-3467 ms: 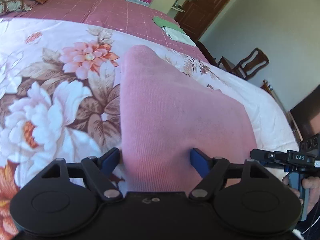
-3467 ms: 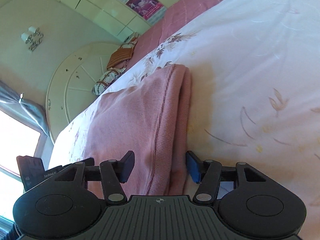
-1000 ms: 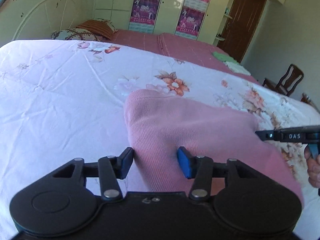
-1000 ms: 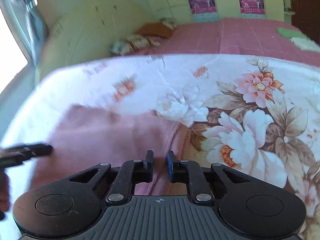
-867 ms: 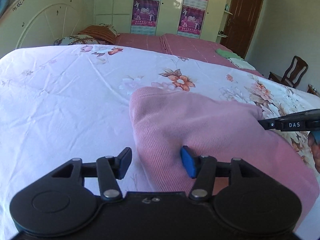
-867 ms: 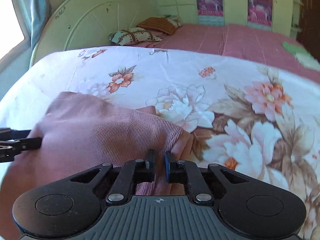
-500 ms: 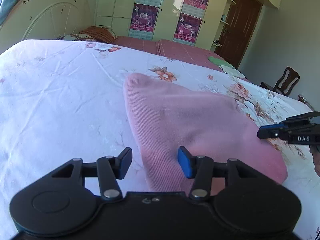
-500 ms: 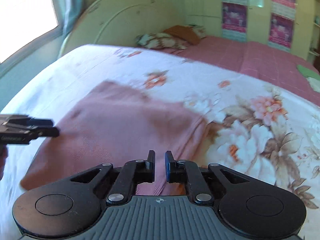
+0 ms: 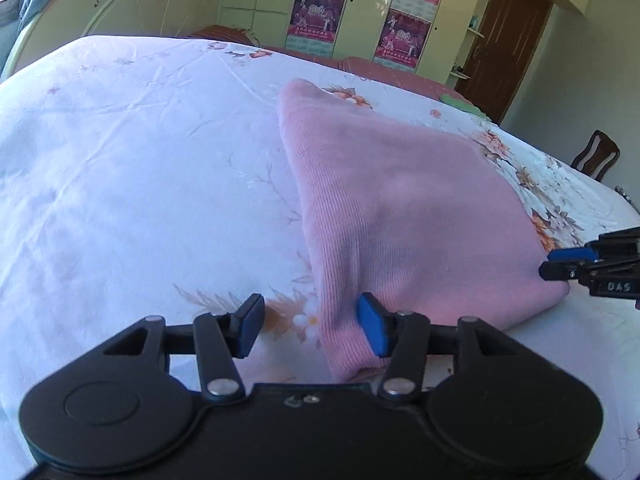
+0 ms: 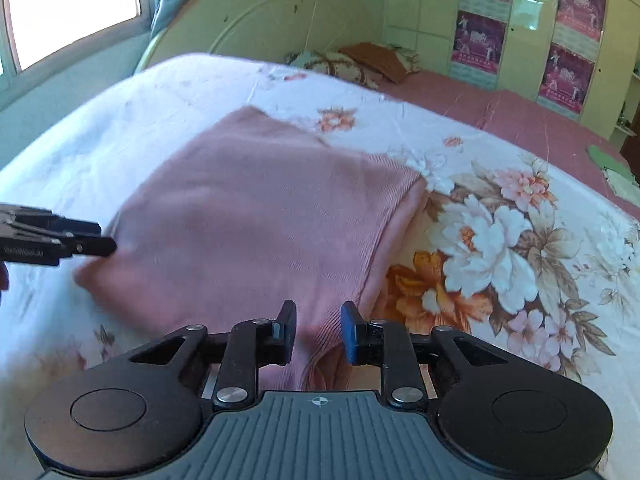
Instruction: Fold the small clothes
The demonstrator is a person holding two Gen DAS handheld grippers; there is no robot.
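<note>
one big bed (image 10: 520, 248) with a smooth flowered sheet holds the pink top (image 10: 256, 216), which lies folded flat, a soft ribbed knit with a thick edge on its right side. the fold looks done and this seems to be the letting-go step. the left gripper (image 9: 310, 326) has its fingers spread, with the top's near left corner between them but not pinched. the right gripper (image 10: 318, 332) is opening over the near right corner and no longer squeezes it. next, both should pull back gently so the fold stays neat.
</note>
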